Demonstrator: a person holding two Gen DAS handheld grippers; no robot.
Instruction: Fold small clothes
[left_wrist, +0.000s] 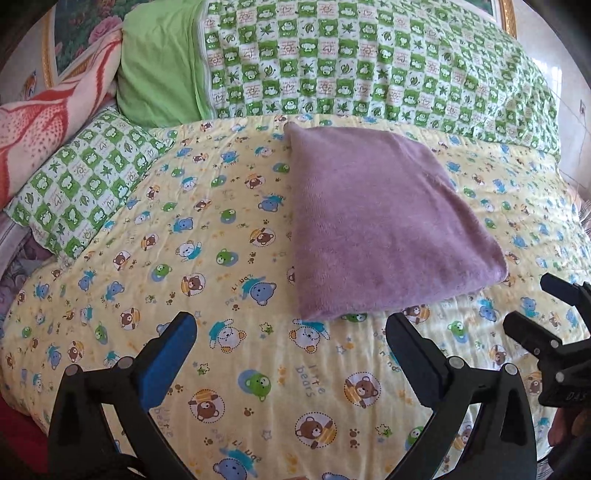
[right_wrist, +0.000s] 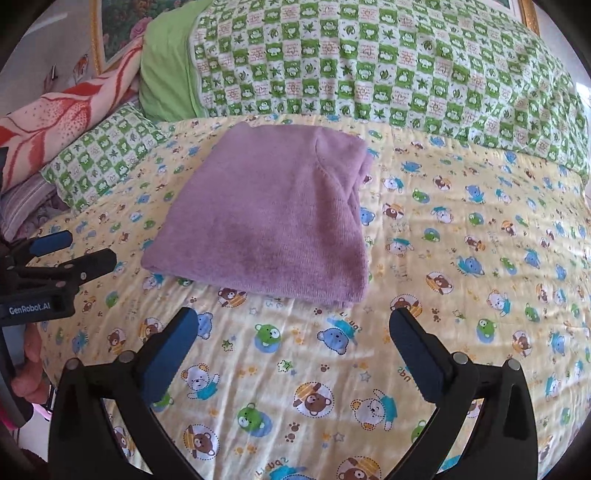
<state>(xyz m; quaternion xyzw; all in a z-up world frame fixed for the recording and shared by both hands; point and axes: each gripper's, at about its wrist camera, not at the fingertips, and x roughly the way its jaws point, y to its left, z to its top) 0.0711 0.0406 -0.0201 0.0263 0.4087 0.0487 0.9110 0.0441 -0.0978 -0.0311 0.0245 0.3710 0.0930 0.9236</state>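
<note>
Purple garment (right_wrist: 269, 218) folded; layered edge visible only right wrist view.

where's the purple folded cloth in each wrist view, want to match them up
Left wrist: the purple folded cloth lies right of centre on the bear-print sheet, ahead of the open left gripper.
Right wrist: the cloth lies left of centre, ahead of the open right gripper.
Shared landmark: the green checkered quilt runs behind the cloth in both views.
</note>
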